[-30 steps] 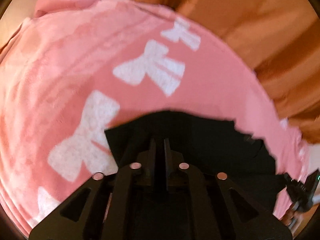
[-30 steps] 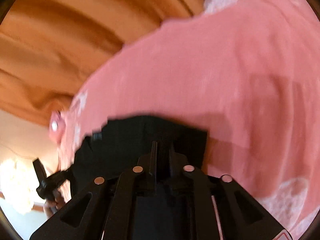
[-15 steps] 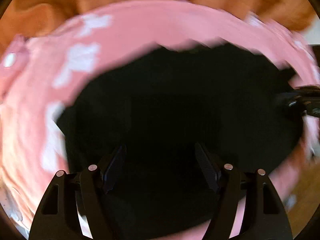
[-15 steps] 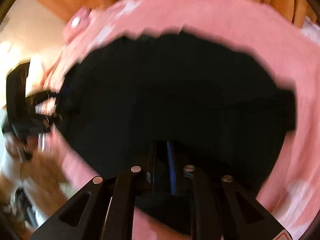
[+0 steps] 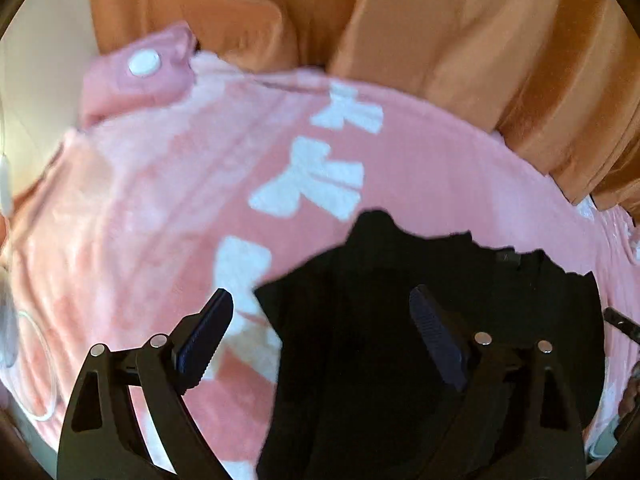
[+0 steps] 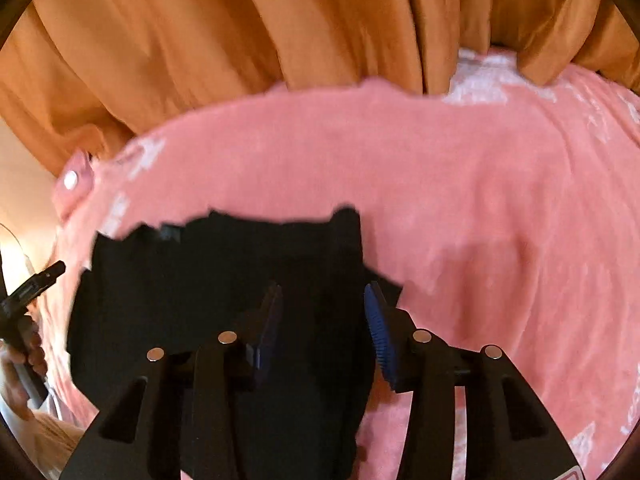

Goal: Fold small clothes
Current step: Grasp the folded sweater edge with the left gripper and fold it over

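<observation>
A small black garment (image 5: 432, 320) lies on a pink blanket with white bows (image 5: 160, 200). It also shows in the right wrist view (image 6: 208, 280). My left gripper (image 5: 320, 320) is open wide and empty above the garment's left edge, one finger over the blanket, the other over the black cloth. My right gripper (image 6: 324, 312) is open and empty above the garment's right edge. The left gripper's tip (image 6: 36, 284) shows at the left edge of the right wrist view.
Orange curtains (image 5: 440, 40) hang behind the blanket and also fill the top of the right wrist view (image 6: 280, 20). A pink pillow with a white button (image 5: 140, 68) lies at the blanket's far left. The pink blanket (image 6: 480, 200) stretches to the right.
Both grippers were shut on the black garment a second ago. They carried it over and laid it down; the left opened first, then the right. Both have drawn back a little.
</observation>
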Demonstrator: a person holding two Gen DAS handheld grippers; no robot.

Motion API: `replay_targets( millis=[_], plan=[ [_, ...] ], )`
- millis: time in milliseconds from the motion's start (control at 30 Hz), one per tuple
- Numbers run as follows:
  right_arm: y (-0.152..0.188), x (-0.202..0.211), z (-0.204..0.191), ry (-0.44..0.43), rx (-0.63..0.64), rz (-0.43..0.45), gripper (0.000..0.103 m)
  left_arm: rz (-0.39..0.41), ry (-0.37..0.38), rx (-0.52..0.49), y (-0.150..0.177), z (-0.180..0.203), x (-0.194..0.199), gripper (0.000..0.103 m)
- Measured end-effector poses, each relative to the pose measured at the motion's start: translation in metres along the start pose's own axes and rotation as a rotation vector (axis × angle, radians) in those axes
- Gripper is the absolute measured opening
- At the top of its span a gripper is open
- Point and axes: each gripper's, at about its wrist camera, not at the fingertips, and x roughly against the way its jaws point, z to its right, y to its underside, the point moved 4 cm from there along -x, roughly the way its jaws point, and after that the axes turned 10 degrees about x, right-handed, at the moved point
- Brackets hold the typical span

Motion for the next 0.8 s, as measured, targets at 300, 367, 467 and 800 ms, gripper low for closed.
replay_targets(
  millis=[300,367,467,800],
  plan=[
    [-0.008,0.007,-0.032,-0.064,-0.013,0.077,0.004,-0.077,0.067,0.072,-0.003,0.008,-0.036,0.006],
    [-0.012,0.024,-0.033,-0.054,0.011,0.114,0.004,-0.058,0.036,0.062,-0.006,0.001,-0.031,0.005],
    [-0.007,0.01,-0.004,-0.012,-0.052,0.055,0.004,-0.112,-0.024,0.099,0.0,-0.024,-0.053,0.003],
    [-0.004,0.003,-0.005,0.018,-0.033,0.035,0.011,-0.093,0.083,0.135,0.001,-0.019,-0.025,0.01]
  ],
)
